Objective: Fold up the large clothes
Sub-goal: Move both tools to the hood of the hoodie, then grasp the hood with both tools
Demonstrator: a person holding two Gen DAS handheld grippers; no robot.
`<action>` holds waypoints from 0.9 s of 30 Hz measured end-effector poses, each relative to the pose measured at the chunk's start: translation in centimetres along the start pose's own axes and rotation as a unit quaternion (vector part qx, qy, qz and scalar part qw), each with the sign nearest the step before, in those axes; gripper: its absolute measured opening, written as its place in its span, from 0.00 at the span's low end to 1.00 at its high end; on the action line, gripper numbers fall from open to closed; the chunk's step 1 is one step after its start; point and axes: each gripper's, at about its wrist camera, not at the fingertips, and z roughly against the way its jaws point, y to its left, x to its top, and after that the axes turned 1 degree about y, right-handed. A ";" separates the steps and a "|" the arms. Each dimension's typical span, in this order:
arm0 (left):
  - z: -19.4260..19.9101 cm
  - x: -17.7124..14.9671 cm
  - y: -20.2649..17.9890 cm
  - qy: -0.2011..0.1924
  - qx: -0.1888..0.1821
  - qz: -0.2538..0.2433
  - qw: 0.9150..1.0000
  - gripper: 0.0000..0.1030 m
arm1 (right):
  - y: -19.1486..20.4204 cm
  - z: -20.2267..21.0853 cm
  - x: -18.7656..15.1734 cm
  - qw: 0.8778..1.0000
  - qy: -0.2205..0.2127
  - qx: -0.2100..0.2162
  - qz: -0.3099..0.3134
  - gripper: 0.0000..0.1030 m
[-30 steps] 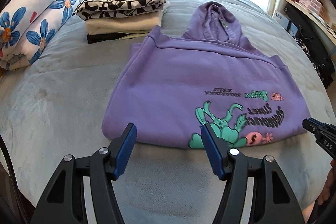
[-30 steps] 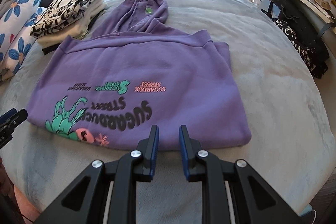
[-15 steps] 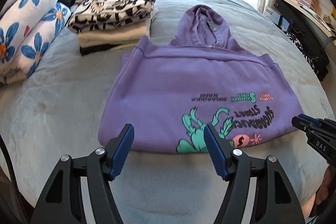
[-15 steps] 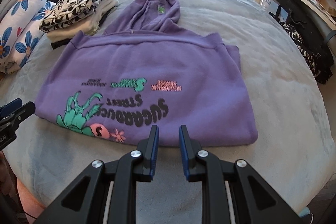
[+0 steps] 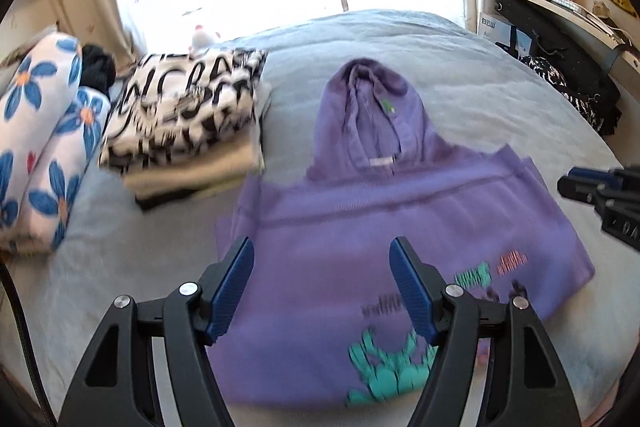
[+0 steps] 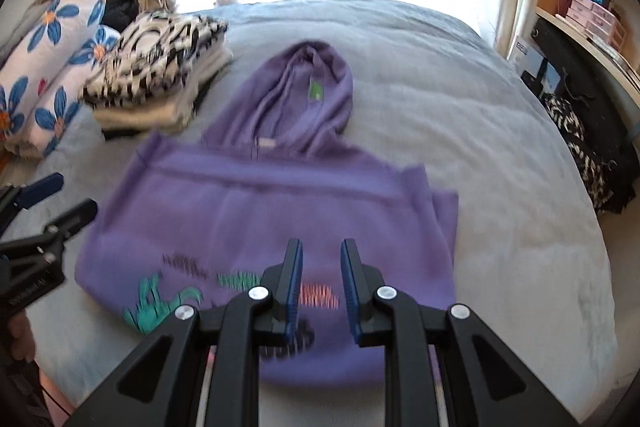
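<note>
Advancing over the hoodie [image 5: 360,239], both grippers have moved forward in the last second: earlier their fingertips sat at the near hem at the bottom of each frame, and now they hang over the printed chest. The views are blurred, which fits a quick move.

The left gripper [image 5: 322,287] shows in the lower middle of its own view with jaws spread wide and nothing between them; its tip also shows at the left edge of the right view. The right gripper [image 6: 320,287] sits in the lower middle of its view with jaws released to a narrow gap, also empty, wider than it was a second ago. Whether either touches the cloth cannot be told.

The hoodie lies flat on the bed [image 6: 500,107], filling the centre of both frames, hood [image 6: 308,95] pointing to the top, sleeves already folded in so the body forms a rough rectangle. It has not shifted. A stack [image 5: 188,131] of folded clothes sits in the upper left, beside flowered rolls [image 5: 44,131].

The change suggests the side folds are done and the hands are heading for the hood or shoulder line, probably to bring the hood down over the body before the final fold. No grasp has been made yet.
</note>
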 end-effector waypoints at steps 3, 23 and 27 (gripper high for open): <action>-1.5 3.3 0.9 -0.001 0.006 -0.004 1.000 0.67 | -0.8 -0.2 3.2 1.000 -0.013 -0.004 -0.002 0.19; -22.4 18.8 2.5 0.071 -0.037 0.012 0.997 0.56 | -6.6 -15.0 19.4 0.996 0.013 0.046 -0.077 0.19; -26.7 19.4 1.1 0.091 -0.015 -0.004 0.996 0.56 | -7.5 -20.5 20.3 0.991 0.051 0.060 -0.104 0.19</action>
